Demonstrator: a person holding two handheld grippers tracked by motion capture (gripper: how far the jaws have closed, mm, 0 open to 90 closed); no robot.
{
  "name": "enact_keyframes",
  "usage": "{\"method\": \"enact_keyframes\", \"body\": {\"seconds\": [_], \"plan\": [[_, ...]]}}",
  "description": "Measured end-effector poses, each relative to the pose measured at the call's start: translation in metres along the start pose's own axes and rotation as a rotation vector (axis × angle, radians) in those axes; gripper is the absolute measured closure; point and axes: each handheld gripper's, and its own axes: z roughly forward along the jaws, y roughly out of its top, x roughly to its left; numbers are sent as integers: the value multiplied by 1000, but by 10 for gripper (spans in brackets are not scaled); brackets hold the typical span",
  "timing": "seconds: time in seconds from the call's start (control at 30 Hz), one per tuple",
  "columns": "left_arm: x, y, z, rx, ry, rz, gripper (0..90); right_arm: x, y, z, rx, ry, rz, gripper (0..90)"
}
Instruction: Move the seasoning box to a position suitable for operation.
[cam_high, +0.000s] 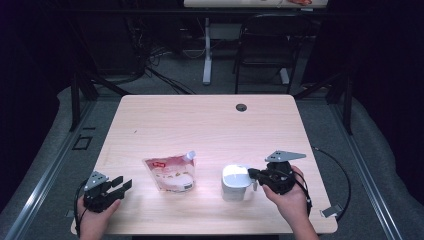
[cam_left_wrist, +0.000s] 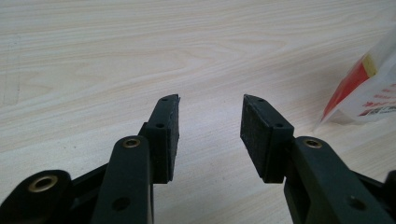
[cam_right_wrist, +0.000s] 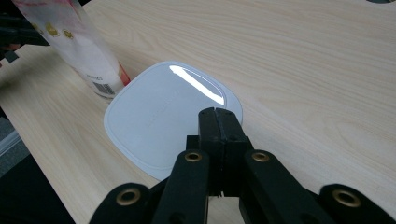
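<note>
Near left, left gripper (cam_high: 121, 185) rested on the counter (cam_high: 200, 120), jaws wide apart, gripping nothing. Near right, right gripper (cam_right_wrist: 219, 116) poised over the white container (cam_high: 236, 182), jaws pressed together, nothing between. Farther left, spouted pouch (cam_high: 171, 172) flat on the counter. Risked shoving or tipping the container with closed jaws; might have knocked the neighbouring pouch.

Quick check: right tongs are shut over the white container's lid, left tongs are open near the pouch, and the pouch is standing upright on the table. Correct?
Not quite. The pouch is lying flat on the table, not upright, as the high view shows. The rest holds: right tongs shut over the white container, left tongs open near the pouch.
</note>
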Motion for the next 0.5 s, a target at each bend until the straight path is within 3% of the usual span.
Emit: {"method": "enact_keyframes", "body": {"seconds": [0.5], "plan": [[0,0,0,2,-2,2,573,-4,-2,-1,-12,25,24,900]]}}
